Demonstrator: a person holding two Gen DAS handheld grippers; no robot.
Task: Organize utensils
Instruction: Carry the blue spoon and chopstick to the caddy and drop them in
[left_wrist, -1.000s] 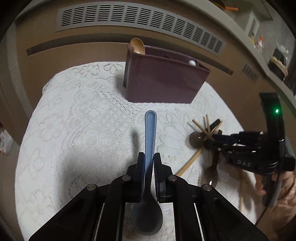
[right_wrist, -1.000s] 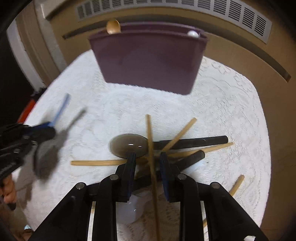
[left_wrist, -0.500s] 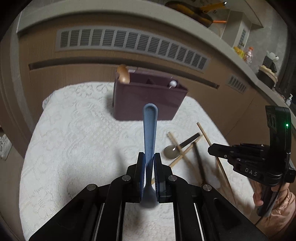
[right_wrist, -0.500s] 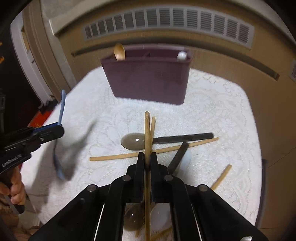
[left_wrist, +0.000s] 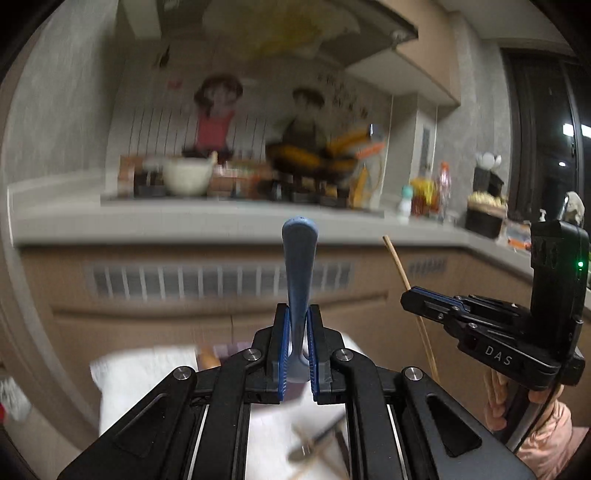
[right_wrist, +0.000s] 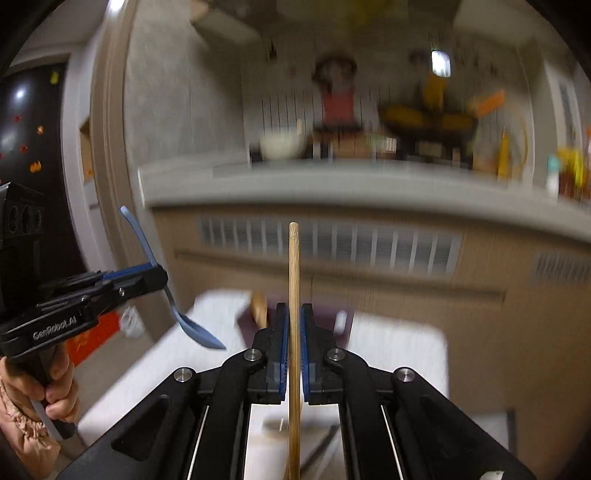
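Note:
My left gripper (left_wrist: 297, 314) is shut on a blue spoon (left_wrist: 298, 273), handle pointing up and bowl below the jaws; the right wrist view shows the same spoon (right_wrist: 173, 295) held by that gripper (right_wrist: 157, 275) high above the table. My right gripper (right_wrist: 291, 312) is shut on a wooden chopstick (right_wrist: 293, 266) standing upright between its pads; the left wrist view shows that chopstick (left_wrist: 402, 277) in the right gripper (left_wrist: 406, 297). The maroon utensil holder (right_wrist: 325, 321) sits far below on the white lace cloth (right_wrist: 399, 347), mostly hidden by the jaws.
Loose utensils (left_wrist: 317, 443), a dark spoon and chopsticks, lie on the cloth (left_wrist: 147, 373) below. Behind is a brown cabinet with a vent grille (right_wrist: 332, 243) and a crowded counter (left_wrist: 221, 218) with a bowl and bottles. A hand (right_wrist: 44, 398) grips the left handle.
Both grippers rose high above the table and tilted up toward level, carrying the blue spoon and the chopstick. The right gripper closed on the chopstick. The holder dropped to the bottom of view.

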